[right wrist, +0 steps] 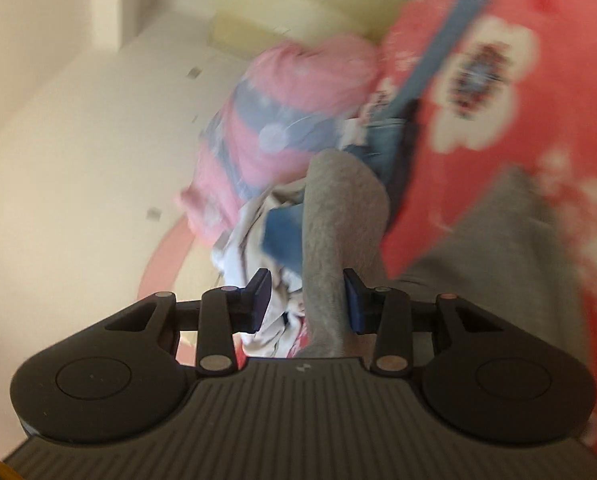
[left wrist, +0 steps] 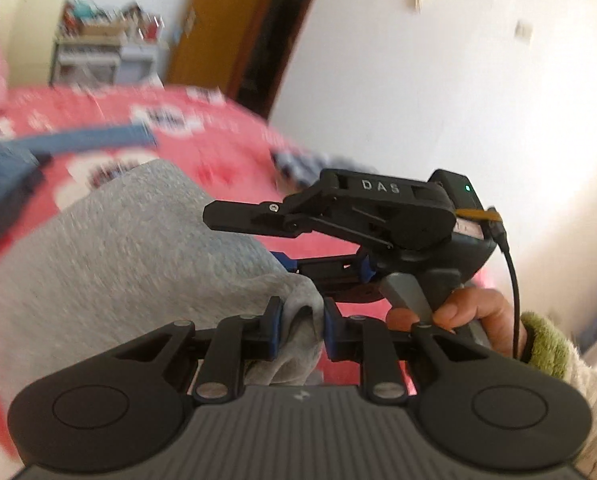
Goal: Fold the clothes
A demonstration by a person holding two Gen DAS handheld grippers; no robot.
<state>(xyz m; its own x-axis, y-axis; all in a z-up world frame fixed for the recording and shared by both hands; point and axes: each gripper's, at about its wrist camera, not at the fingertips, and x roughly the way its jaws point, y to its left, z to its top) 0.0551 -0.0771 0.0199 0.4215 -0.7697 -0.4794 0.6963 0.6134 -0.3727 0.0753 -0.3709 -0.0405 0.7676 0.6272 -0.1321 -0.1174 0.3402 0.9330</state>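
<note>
A grey knit garment (left wrist: 130, 248) lies draped over the red flowered bed (left wrist: 226, 148). In the left wrist view my left gripper (left wrist: 303, 320) is shut on a bunched fold of it, pinched between the blue pads. My right gripper (left wrist: 244, 240) is held by a hand (left wrist: 470, 312) in a green fuzzy cuff, just beyond the left one at the garment's edge. In the right wrist view a strip of the grey garment (right wrist: 338, 216) runs between the fingers of the right gripper (right wrist: 306, 304). The jaws stand wide apart; the cloth rests against the right pad (right wrist: 354, 304) only. Both views are motion-blurred.
Blue denim clothing with a blue strap (left wrist: 90, 140) lies at the bed's far left. A pink and blue striped garment (right wrist: 278, 112) and pale cloth (right wrist: 250, 248) are piled beside the denim (right wrist: 282, 236). A striped cloth (left wrist: 306, 164) sits near the far edge. A wooden door (left wrist: 226, 20) and shelves (left wrist: 106, 52) stand behind.
</note>
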